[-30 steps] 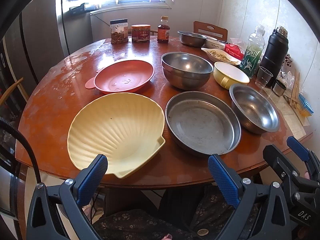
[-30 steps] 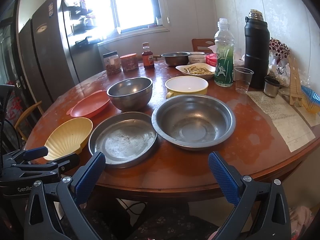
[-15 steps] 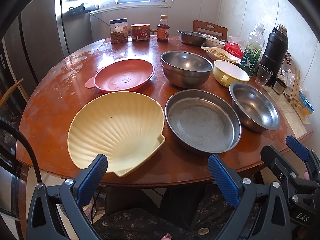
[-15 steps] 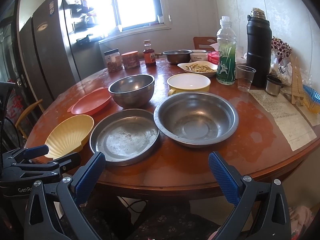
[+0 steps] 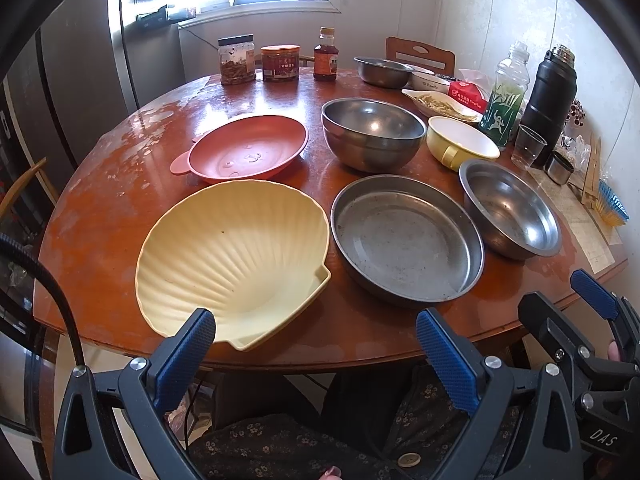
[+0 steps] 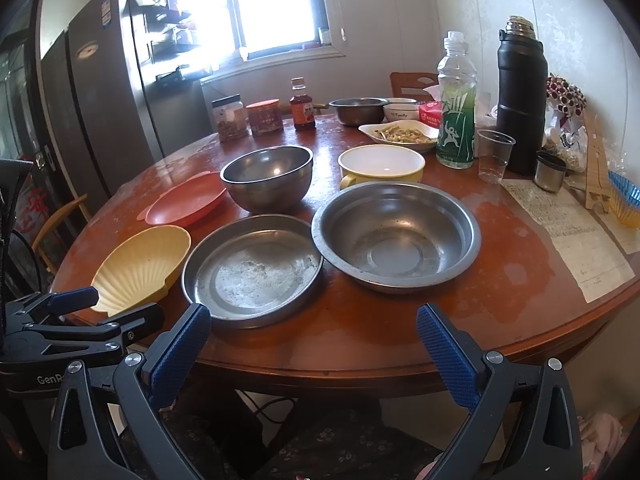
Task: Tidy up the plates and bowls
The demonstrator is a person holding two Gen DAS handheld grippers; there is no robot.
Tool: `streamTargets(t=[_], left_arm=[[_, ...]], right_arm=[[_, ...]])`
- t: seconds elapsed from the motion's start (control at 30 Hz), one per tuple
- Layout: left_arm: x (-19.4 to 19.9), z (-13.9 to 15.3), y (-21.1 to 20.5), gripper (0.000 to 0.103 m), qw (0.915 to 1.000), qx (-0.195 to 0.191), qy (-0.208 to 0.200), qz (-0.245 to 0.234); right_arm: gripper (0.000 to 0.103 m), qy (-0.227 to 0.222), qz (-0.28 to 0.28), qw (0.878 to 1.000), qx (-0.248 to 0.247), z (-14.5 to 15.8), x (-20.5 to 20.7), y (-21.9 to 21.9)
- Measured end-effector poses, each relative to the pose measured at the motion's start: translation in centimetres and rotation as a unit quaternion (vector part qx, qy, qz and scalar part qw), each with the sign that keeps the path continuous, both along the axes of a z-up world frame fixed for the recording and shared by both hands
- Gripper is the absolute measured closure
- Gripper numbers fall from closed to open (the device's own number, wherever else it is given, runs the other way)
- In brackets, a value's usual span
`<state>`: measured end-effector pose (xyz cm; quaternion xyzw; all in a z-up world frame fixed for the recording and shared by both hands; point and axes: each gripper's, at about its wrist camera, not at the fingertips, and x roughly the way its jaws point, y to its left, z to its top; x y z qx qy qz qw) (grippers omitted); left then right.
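On the round wooden table [image 5: 100, 216] lie a cream shell-shaped plate [image 5: 236, 256], a red plate [image 5: 248, 148], a flat steel pan [image 5: 404, 240], a wide steel bowl [image 5: 508, 208], a deep steel bowl [image 5: 372, 132] and a yellow cup-bowl [image 5: 460, 144]. My left gripper [image 5: 316, 344] is open and empty, at the table's near edge just short of the shell plate. My right gripper [image 6: 312, 340] is open and empty, in front of the steel pan [image 6: 252, 268] and the wide bowl [image 6: 396, 232]. The shell plate [image 6: 140, 268] lies at the left in the right wrist view.
At the back stand jars [image 5: 236, 60], a sauce bottle [image 5: 325, 56], a small steel bowl [image 5: 382, 72] and a dish of food [image 5: 440, 102]. A green bottle [image 6: 456, 104], a black flask [image 6: 520, 96], a plastic cup [image 6: 494, 154] and papers [image 6: 568, 236] crowd the right side.
Both grippers have moved slightly forward toward the table, so the dishes look a little nearer. Nothing on the table has moved and both grippers stay open.
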<state>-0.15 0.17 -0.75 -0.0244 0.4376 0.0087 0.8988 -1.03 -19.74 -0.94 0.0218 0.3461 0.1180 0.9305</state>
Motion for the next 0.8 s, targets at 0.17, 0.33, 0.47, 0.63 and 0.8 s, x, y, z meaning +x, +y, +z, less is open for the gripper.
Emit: streamTargets(t=[0.17, 0.33, 0.47, 0.63, 0.8], left_arm=[[0.07, -0.03, 0.06, 0.002, 1.0000, -0.001, 0.000, 0.000], [0.06, -0.04, 0.07, 0.002, 1.0000, 0.000, -0.001, 0.001], [0.08, -0.04, 0.08, 0.002, 1.0000, 0.001, 0.000, 0.000], [0.01, 0.00, 0.34, 0.002, 1.0000, 0.001, -0.001, 0.002], [-0.12, 0.08, 0.79, 0.002, 1.0000, -0.001, -0.001, 0.008]], right_arm=[[0.000, -0.001, 0.002, 1.000, -0.001, 0.06, -0.07, 0.09], [0.000, -0.001, 0.004, 1.000, -0.002, 0.09, -0.07, 0.21], [0.000, -0.002, 0.007, 1.000, -0.003, 0.04, -0.01, 0.37], [0.000, -0.001, 0.010, 1.000, -0.003, 0.00, 0.03, 0.56], [0.000, 0.000, 0.015, 1.000, -0.004, 0.16, 0.23, 0.92]])
